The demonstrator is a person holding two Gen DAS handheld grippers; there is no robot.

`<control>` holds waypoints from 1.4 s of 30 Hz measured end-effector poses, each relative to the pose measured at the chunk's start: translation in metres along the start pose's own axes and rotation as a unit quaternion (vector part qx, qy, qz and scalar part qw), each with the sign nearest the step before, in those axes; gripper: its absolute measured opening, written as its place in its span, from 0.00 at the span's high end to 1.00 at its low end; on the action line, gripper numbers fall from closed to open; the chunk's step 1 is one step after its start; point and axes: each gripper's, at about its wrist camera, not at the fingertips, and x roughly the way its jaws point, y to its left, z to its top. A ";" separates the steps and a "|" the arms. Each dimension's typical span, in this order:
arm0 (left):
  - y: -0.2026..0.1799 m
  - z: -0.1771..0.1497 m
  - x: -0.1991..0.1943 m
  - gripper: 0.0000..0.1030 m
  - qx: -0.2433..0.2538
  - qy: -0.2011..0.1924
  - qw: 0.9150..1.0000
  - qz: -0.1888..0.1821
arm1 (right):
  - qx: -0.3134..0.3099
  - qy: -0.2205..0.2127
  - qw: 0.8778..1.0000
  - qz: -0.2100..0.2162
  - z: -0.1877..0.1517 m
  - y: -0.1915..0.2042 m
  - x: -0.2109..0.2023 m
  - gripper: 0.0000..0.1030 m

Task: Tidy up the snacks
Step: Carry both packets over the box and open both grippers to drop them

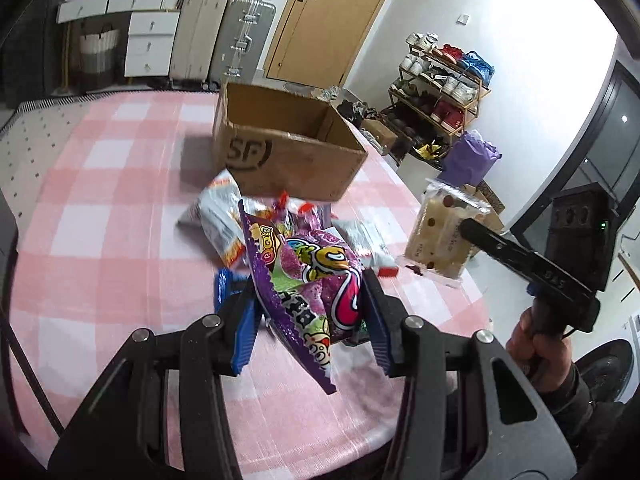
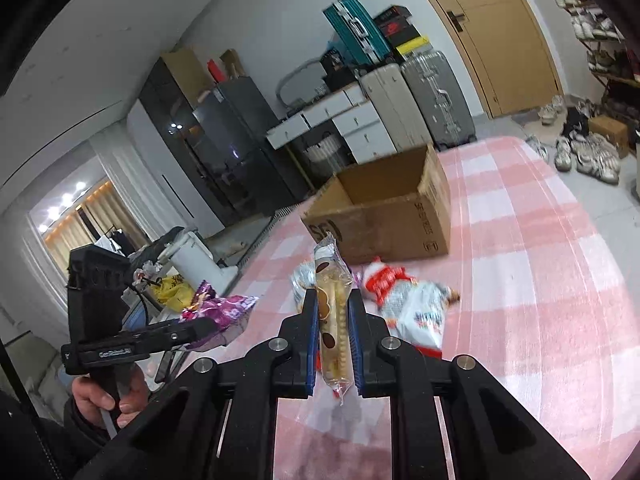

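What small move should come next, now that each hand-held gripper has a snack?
Probably carry both packets forward over the open cardboard box and release. The left hand-held gripper is shut on the purple snack bag, the right hand-held gripper on the clear cake packet; both are lifted off the table, the box looks empty, and more snacks lie before it.

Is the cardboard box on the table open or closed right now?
Open. The cardboard box sits upright on the checkered table, no lid over it, inner walls visible in both views; its bottom is hidden.
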 end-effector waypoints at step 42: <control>-0.008 0.250 0.090 0.57 0.021 -0.035 0.998 0.048 | -0.014 -0.027 0.999 0.018 0.203 -0.017 0.091 0.87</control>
